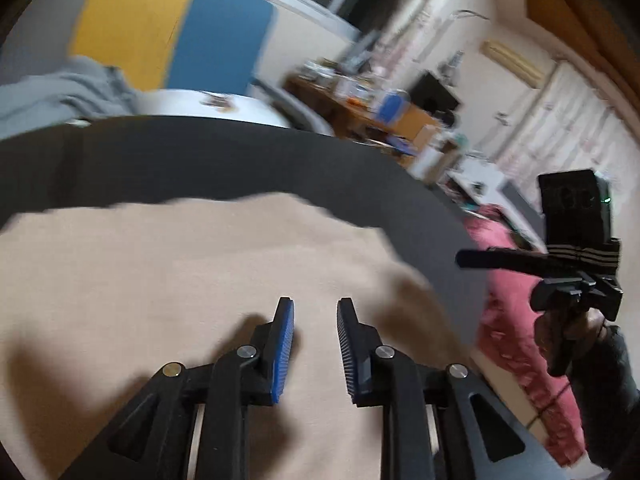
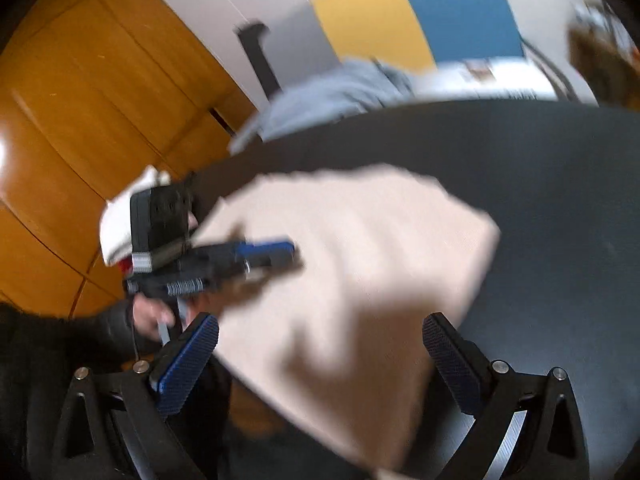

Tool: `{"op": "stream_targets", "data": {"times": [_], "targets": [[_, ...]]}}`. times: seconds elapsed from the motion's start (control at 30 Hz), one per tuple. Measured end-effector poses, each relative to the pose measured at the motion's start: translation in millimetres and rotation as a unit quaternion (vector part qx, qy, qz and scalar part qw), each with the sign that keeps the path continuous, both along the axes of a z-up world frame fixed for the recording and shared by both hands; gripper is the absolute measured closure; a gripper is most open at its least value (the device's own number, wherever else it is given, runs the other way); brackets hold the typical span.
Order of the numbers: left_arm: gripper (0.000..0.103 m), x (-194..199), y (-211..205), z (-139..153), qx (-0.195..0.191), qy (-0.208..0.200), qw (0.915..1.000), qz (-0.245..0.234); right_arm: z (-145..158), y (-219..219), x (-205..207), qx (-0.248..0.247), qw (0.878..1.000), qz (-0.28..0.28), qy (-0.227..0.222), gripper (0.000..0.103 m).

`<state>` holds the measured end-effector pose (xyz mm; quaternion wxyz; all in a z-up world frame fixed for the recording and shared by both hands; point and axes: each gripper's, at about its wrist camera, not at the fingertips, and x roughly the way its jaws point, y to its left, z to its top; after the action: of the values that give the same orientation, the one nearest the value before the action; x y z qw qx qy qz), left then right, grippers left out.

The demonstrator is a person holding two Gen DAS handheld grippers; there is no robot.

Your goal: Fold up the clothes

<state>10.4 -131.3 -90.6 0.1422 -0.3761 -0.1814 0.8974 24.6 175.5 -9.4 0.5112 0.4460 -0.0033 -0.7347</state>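
One beige garment (image 1: 192, 280) lies spread flat on the dark round table (image 1: 248, 160), one grey garment (image 1: 60, 96) heaped at the table's far edge. Two grippers. Left gripper (image 1: 315, 350) hangs over the beige cloth, jaws parted a narrow gap, nothing between them. Right gripper (image 2: 320, 360) spread wide above the cloth's near corner, empty, not touching. One pink cloth (image 1: 516, 340) beside the table.

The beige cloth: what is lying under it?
The beige cloth lies on a dark round table, whose bare top shows around it. One corner hangs over the near edge. Whatever is beneath the cloth itself is covered.
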Motion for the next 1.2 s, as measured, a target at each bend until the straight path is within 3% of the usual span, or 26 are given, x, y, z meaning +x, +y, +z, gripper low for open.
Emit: {"op": "stream_targets", "data": {"times": [0.07, 0.17, 0.27, 0.33, 0.5, 0.6, 0.63, 0.67, 0.7, 0.8, 0.93, 1.03, 1.2], "targets": [[0.081, 9.2, -21.2, -4.0, -0.020, -0.006, 0.9992, 0.033, -14.0, -26.3, -6.6, 0.006, 1.000, -0.027, 0.014, 0.000], [0.082, 35.3, -58.4, -18.2, -0.019, -0.013, 0.9963, 0.083, -35.5, -64.1, -17.0, 0.016, 0.997, -0.069, 0.034, 0.000], [0.084, 59.6, -80.5, -32.0, -0.032, -0.009, 0.9930, 0.114, -68.1, -68.6, -32.7, 0.042, 0.991, -0.127, 0.029, 0.000], [0.094, 70.7, -90.0, -40.9, -0.022, 0.003, 0.9923, 0.122, -85.2, -62.0, -32.7, 0.046, 0.987, -0.137, 0.067, 0.000], [0.098, 62.3, -109.8, -50.0, -0.003, 0.005, 0.9916, 0.129, -85.0, -71.8, -36.5, 0.089, 0.984, -0.123, 0.095, 0.000], [0.098, 56.1, -129.7, -52.1, 0.061, -0.015, 0.9894, 0.131, -85.4, -82.5, -41.2, 0.114, 0.979, -0.123, 0.113, 0.000], [0.097, 56.7, -137.3, -52.4, 0.092, -0.026, 0.9863, 0.134, -83.7, -82.7, -40.5, 0.112, 0.980, -0.125, 0.111, 0.000], [0.094, 63.3, -142.4, -47.9, 0.099, -0.024, 0.9846, 0.142, -81.7, -81.8, -39.1, 0.111, 0.979, -0.127, 0.112, 0.000], [0.084, 70.4, -147.3, -42.9, 0.104, -0.022, 0.9830, 0.150, -79.8, -80.6, -37.7, 0.110, 0.979, -0.128, 0.112, 0.000], [0.083, 95.7, -171.7, -22.7, 0.057, -0.006, 0.9789, 0.196, -81.4, -79.5, -33.2, 0.098, 0.980, -0.133, 0.114, 0.000], [0.078, 119.0, -217.4, -22.3, 0.065, -0.033, 0.9686, 0.238, -83.3, -83.1, -34.9, 0.092, 0.980, -0.136, 0.113, 0.000], [0.076, 130.5, -247.4, -39.6, 0.122, -0.060, 0.9574, 0.254, -83.7, -83.2, -35.6, 0.091, 0.980, -0.136, 0.113, 0.000], [0.066, 128.3, -257.7, -56.9, 0.171, -0.067, 0.9581, 0.220, -83.9, -83.8, -35.4, 0.092, 0.980, -0.137, 0.115, 0.000]]}}
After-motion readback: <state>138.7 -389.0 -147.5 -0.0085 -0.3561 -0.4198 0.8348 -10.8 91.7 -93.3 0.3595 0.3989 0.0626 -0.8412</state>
